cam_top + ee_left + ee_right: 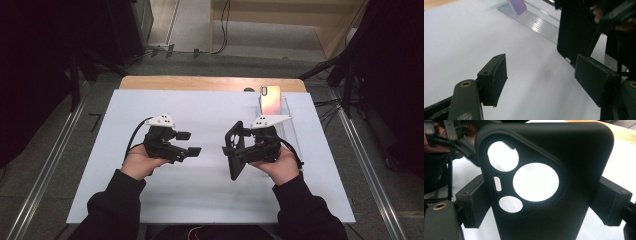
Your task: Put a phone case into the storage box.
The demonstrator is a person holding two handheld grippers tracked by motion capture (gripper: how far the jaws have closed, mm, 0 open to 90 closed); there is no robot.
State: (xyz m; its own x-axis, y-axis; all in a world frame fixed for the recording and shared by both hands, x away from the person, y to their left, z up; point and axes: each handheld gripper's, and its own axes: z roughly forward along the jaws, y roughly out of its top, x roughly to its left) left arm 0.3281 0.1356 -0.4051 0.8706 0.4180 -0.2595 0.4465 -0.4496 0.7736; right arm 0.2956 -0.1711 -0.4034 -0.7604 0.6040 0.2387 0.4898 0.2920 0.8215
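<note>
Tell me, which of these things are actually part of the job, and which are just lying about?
In use:
- black phone case, clamped in the right gripper
- left gripper, open and empty
- phone standing in the clear stand

Just lying about:
- white table mat
- floor cables

High view overhead facing forward-down, both gripper views close and low, all sharing black phone case (pixel 234 150)

Your case (pixel 544 182) is matte black and empty, with round camera cutouts and a small slot showing the white tabletop (pixel 200 190) through them. It stands nearly upright, on edge, clamped by its sides in your right tool (pixel 239 150), above the tabletop.
</note>
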